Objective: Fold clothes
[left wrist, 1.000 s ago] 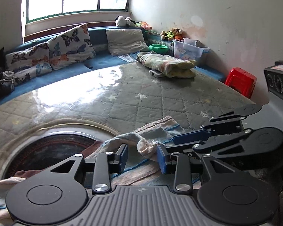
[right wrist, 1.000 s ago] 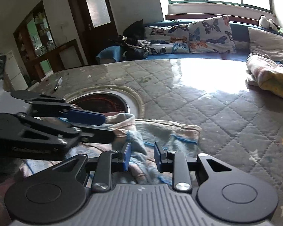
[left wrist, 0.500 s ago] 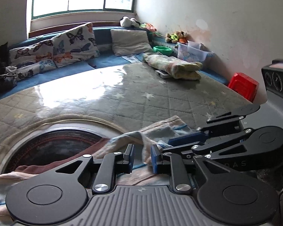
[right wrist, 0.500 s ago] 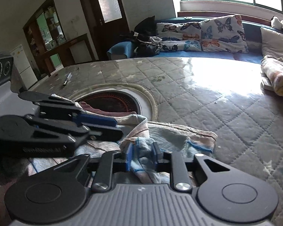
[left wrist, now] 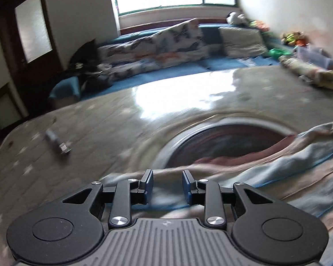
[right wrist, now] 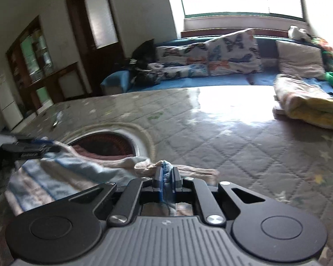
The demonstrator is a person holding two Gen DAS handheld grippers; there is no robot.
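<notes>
Terry cloth, striped blue and pink, is now pinched at a bunched edge between the right tongs, which stood apart around it a second ago. The left tongs, nearly closed beside that spot half a second back, have been swung away and are parted, nothing between them, over the cloth's other end on the quilted tabletop. A spreading or re-gripping step is suggested. No legible writing is seen; lettering on the left tool's side is blurred.
</notes>
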